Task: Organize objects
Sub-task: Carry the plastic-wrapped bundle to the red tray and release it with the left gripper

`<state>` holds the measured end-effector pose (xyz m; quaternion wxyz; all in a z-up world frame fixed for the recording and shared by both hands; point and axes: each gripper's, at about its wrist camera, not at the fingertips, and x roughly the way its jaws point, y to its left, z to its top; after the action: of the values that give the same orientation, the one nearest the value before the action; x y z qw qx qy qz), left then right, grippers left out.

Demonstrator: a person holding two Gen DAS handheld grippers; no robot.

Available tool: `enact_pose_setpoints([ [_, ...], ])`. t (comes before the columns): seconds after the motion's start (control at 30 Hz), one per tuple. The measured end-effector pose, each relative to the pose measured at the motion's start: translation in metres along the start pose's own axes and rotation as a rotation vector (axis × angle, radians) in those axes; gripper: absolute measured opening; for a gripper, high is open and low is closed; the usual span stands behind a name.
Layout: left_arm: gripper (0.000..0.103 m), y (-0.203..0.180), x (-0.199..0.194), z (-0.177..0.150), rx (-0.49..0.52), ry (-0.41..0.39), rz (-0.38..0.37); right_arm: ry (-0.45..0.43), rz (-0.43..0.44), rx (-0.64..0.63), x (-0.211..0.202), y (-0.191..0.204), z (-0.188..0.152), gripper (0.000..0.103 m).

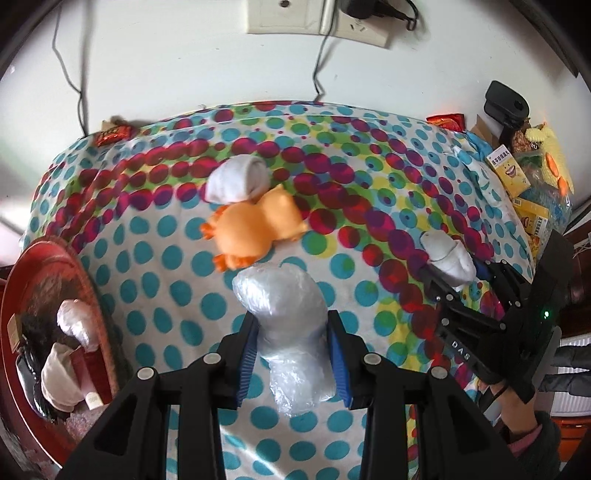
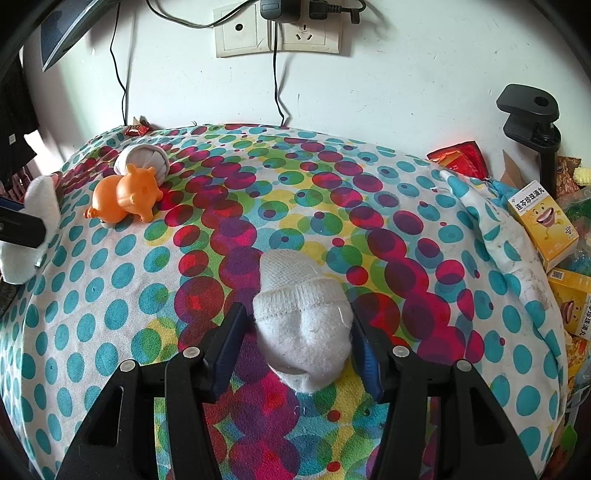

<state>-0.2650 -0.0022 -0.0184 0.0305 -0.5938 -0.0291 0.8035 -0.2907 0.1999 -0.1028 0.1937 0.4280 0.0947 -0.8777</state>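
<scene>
My left gripper (image 1: 291, 325) is shut on a clear plastic-wrapped bundle (image 1: 288, 317) above the dotted cloth. My right gripper (image 2: 297, 314) is shut on a rolled white sock (image 2: 301, 317); it also shows in the left wrist view (image 1: 448, 258) at the right. An orange toy pig (image 1: 255, 229) lies mid-table, also seen in the right wrist view (image 2: 123, 197). A second rolled white sock (image 1: 236, 179) rests against the pig's far side, also seen from the right (image 2: 142, 158). The left gripper's bundle shows at the far left of the right wrist view (image 2: 33, 221).
A red tray (image 1: 14, 302) at the left edge holds a wrapped bundle (image 1: 75, 321) and a sock (image 1: 59, 376). Yellow boxes (image 2: 543, 218) and snack bags (image 2: 461, 157) crowd the right edge. A black clamp stand (image 2: 532, 122) and wall sockets (image 2: 277, 33) with cables stand behind.
</scene>
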Motion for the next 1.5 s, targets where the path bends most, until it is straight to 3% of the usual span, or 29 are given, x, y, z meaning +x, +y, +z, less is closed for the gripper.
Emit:
enact_pose_setpoints([
  [0.5, 0.036, 0.070, -0.043, -0.023, -0.080, -0.051, 0.075, 0.001, -0.003, 0.002, 0.000, 0.000, 0.001, 0.054],
  [0.87, 0.036, 0.150, -0.066, -0.045, -0.198, -0.064, 0.168, 0.001, -0.005, 0.003, 0.000, 0.000, 0.001, 0.054],
  [1.2, 0.036, 0.219, -0.071, -0.070, -0.318, -0.049, 0.225, 0.001, -0.007, 0.003, 0.001, 0.000, 0.001, 0.056],
  [1.5, 0.036, 0.260, -0.068, -0.089, -0.362, -0.030, 0.309, 0.002, -0.010, 0.003, 0.002, -0.002, 0.001, 0.058],
])
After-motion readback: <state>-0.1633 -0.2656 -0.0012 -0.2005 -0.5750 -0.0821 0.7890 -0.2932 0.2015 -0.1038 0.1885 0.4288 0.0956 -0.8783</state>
